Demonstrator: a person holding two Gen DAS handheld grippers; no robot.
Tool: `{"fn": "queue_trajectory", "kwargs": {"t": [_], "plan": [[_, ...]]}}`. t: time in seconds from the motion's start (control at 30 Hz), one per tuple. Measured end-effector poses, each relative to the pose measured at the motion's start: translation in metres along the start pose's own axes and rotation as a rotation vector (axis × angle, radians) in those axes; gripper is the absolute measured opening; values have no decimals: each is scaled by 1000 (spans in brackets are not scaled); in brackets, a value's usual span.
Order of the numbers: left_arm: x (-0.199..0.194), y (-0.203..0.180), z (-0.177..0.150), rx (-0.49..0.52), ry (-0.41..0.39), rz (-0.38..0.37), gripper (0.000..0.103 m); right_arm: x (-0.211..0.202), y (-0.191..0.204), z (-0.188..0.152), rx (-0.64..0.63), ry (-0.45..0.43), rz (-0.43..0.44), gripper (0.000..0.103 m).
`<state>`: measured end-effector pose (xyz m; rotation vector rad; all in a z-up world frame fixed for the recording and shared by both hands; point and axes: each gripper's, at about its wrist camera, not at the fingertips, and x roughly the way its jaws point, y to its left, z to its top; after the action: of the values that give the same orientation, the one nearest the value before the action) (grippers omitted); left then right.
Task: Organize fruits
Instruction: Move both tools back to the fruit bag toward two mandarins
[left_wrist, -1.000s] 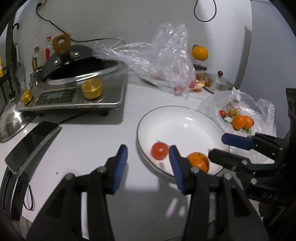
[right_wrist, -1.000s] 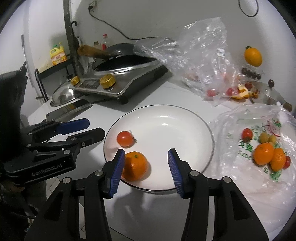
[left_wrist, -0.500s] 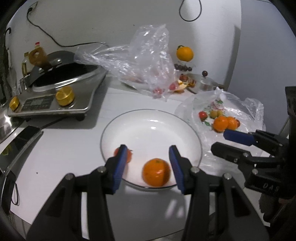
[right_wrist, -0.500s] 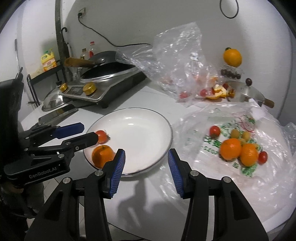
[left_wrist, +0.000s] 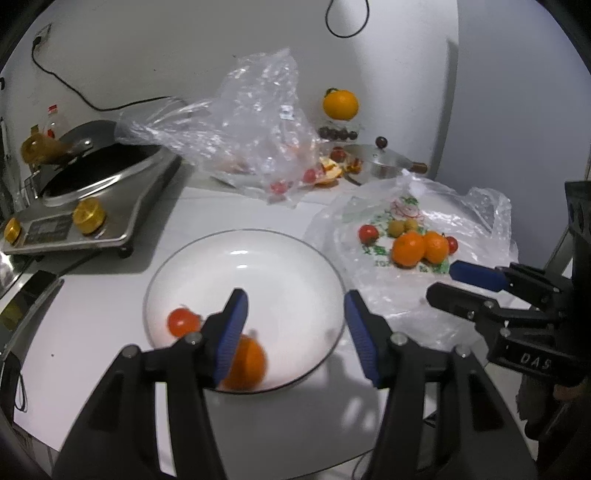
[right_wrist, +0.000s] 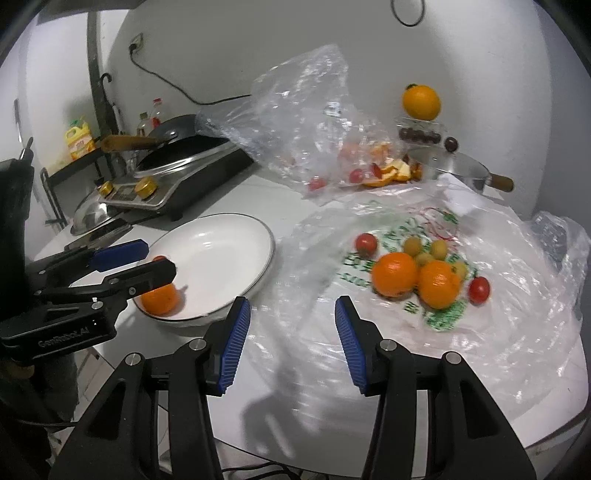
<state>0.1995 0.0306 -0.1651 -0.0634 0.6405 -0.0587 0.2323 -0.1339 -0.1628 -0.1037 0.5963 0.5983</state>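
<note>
A white plate (left_wrist: 288, 254) (right_wrist: 236, 236) holds a mandarin (left_wrist: 247, 365) (right_wrist: 160, 299) and a small tomato (left_wrist: 181, 322) at its near left. On a flat plastic bag (right_wrist: 461, 332) (left_wrist: 391, 280) lie two mandarins (right_wrist: 393, 274) (left_wrist: 408, 249), small tomatoes (right_wrist: 366, 242) and several small yellow-green fruits (right_wrist: 412, 243). My left gripper (left_wrist: 295, 332) is open and empty above the plate's near rim. My right gripper (right_wrist: 291, 339) is open and empty above the bag's near edge, short of the fruit.
An induction cooker with a wok (left_wrist: 92, 184) stands at the back left. A crumpled clear bag (left_wrist: 251, 125) with peel and tomatoes lies behind the plate. A small lidded pot (left_wrist: 384, 162) and an orange on a stand (left_wrist: 340, 105) are at the back wall.
Both grippers have swung right. The view has shifted from the plate toward the bag of fruit. The fruit on the plate and bag has not moved.
</note>
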Motion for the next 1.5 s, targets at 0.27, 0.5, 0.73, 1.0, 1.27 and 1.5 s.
{"fn": "queue_trajectory", "kwargs": {"t": [0.27,0.5,0.73,1.0,1.27,1.5], "plan": [[18,-33,5,29,28,-30,60,-9,-37,-7,44,-10,-22,50],[31,-55,10,58,49,-41,61,-9,-67,-11,80,-9,-38,50],[43,-69,16,75,63,-40,61,-6,-90,-13,102,-3,-43,50],[60,-87,25,92,80,-49,61,1,-109,-10,112,4,-44,50],[78,-103,33,116,98,-58,61,8,-127,-8,134,8,-37,50],[97,-119,39,137,116,-74,61,12,-142,-5,141,13,-27,50]]}}
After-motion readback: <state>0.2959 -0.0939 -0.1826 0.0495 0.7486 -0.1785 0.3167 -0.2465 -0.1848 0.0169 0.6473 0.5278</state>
